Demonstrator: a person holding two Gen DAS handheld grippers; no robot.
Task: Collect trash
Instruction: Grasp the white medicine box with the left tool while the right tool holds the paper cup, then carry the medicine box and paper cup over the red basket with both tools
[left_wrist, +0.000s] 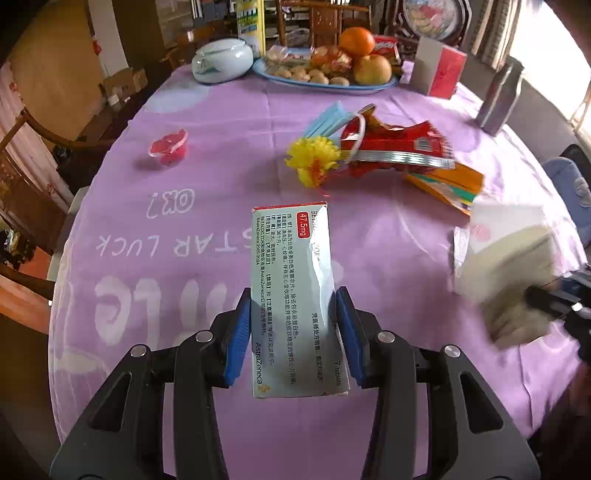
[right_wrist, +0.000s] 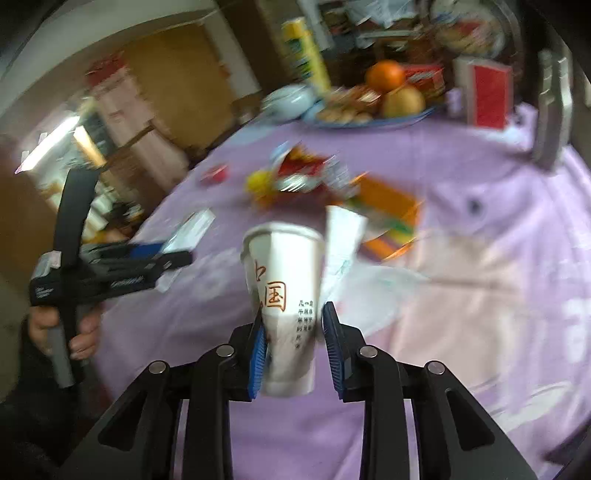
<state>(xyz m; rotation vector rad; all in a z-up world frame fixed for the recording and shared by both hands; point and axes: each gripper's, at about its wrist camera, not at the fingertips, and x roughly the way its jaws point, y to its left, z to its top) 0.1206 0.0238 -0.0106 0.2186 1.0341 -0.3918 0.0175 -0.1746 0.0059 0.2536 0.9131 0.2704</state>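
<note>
Two pieces of trash were off the table at once as you worked over the lilac tablecloth (left_wrist: 369, 110). Your left gripper (left_wrist: 293, 332) had its blue pads pressed on both long edges of a pale medicine box (left_wrist: 291, 288), jaws partly closed around it, the box pointing away from you above the cloth. Your right gripper (right_wrist: 293, 347) had a white paper cup (right_wrist: 286, 295) between its jaws, rim away from you; its left pad pressed on the cup's side, while the blurred picture did not settle whether the other pad touched. A crumpled white paper (right_wrist: 341, 240) showed just behind the cup. More trash waited mid-table: a red snack wrapper (left_wrist: 399, 144), a blue face mask (left_wrist: 328, 120) and a yellow flower (left_wrist: 314, 158) lay touching in one heap, an orange packet (left_wrist: 450, 184) just beside them, and a small red jelly cup (left_wrist: 170, 147) well apart to the left. A blue fruit plate (left_wrist: 380, 86) stood at the far edge.
</note>
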